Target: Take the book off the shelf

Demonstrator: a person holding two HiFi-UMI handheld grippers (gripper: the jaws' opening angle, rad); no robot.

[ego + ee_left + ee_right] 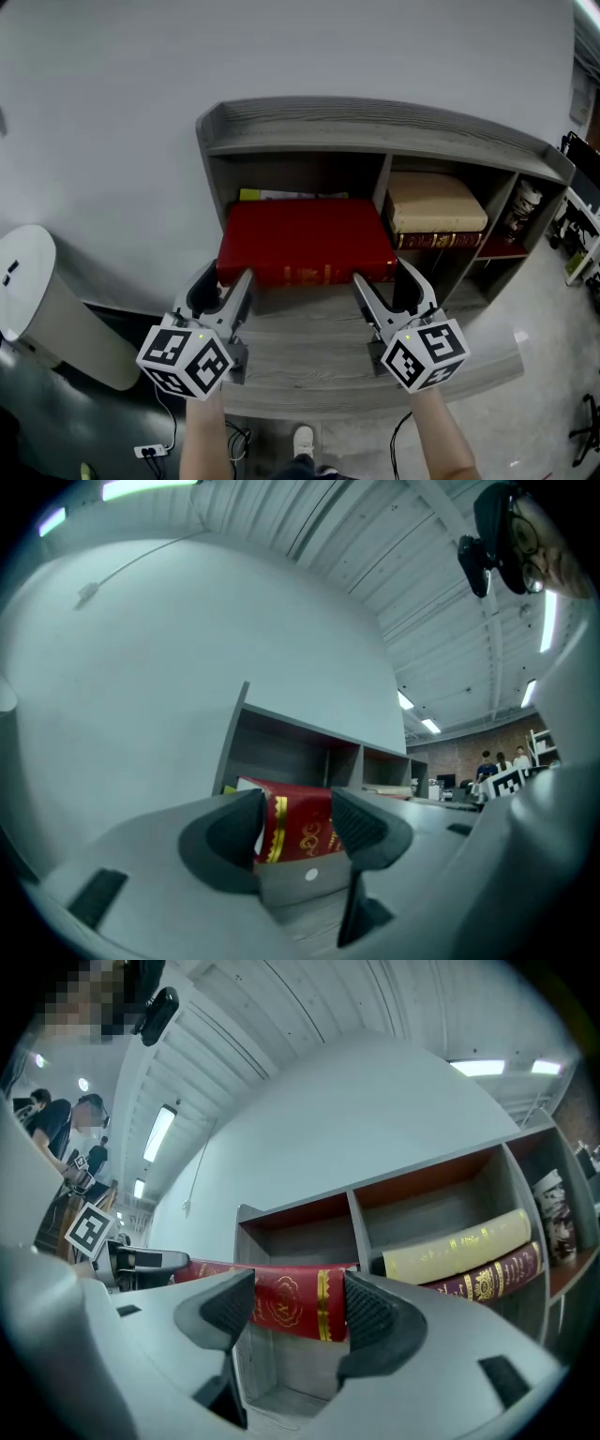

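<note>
The left claw point(225, 283) and right claw point(382, 277), both with jaws wide apart and gripping nothing, hover at the front corners of a red book point(305, 239). The book lies flat in the left compartment of a grey shelf point(375, 117), above a grey ledge point(309, 361). A white wall rises behind and a white bin point(37, 300) stands at lower left.

In the left gripper view, the book's gilt spine shows beyond the gap, with ceiling lights at right.

The right gripper view adds a cream book point(459, 1246) atop a maroon book point(492, 1274) in the next compartment.

A yellow edge point(251, 195) behind the red book is mostly hidden.
</note>
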